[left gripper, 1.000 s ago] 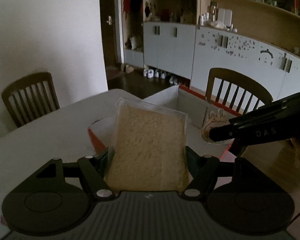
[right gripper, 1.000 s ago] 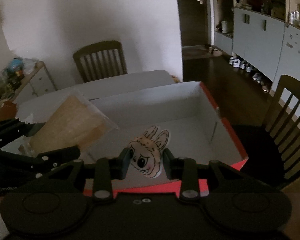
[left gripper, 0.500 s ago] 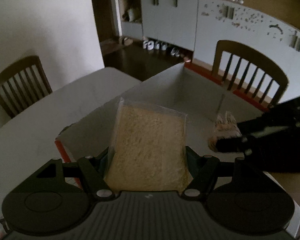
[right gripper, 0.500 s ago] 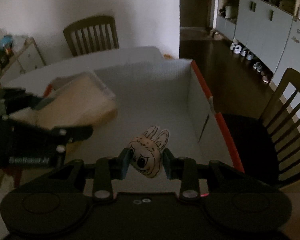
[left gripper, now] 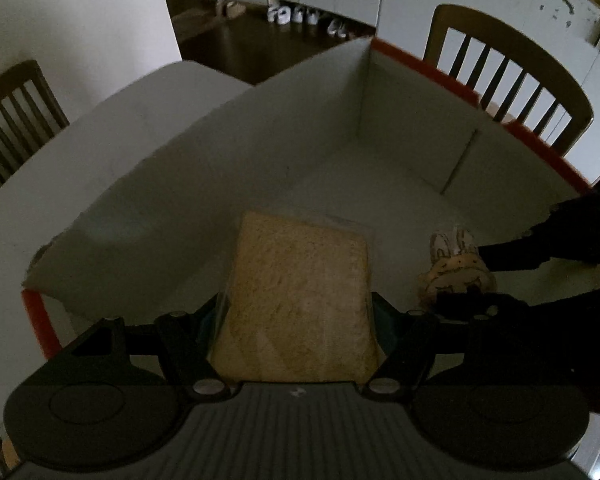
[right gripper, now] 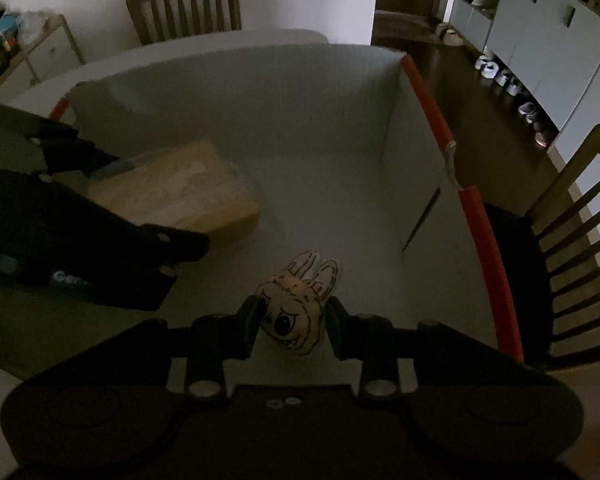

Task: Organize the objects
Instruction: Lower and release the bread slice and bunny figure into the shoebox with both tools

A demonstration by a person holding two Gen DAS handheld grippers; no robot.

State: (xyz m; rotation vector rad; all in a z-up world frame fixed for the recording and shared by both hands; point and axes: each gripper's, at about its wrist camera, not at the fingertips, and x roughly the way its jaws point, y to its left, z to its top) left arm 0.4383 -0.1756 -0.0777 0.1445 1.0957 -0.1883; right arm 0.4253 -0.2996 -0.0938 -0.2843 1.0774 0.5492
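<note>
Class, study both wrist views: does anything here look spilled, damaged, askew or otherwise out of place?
Nothing stands out. The left gripper holds a wrapped yellow sponge and the right gripper holds a rabbit-faced toy, both inside the red-edged box. The box stands open and looks intact; nothing is spilled.

So in the left wrist view the box (left gripper: 340, 128) fills the middle of the frame on the table (left gripper: 112, 132), with the bagged block (left gripper: 300, 300) low centre inside it and the bunny toy (left gripper: 456, 268) just to its right, at the frame's right edge. Chairs sit behind: one (left gripper: 512, 76) upper right past the box's far wall, another (left gripper: 8, 120) at the left edge. From the right wrist, the toy (right gripper: 300, 304) is lower centre and the block (right gripper: 180, 196) is to its left, both in the box, with a cabinet (right gripper: 40, 56) upper left.
</note>
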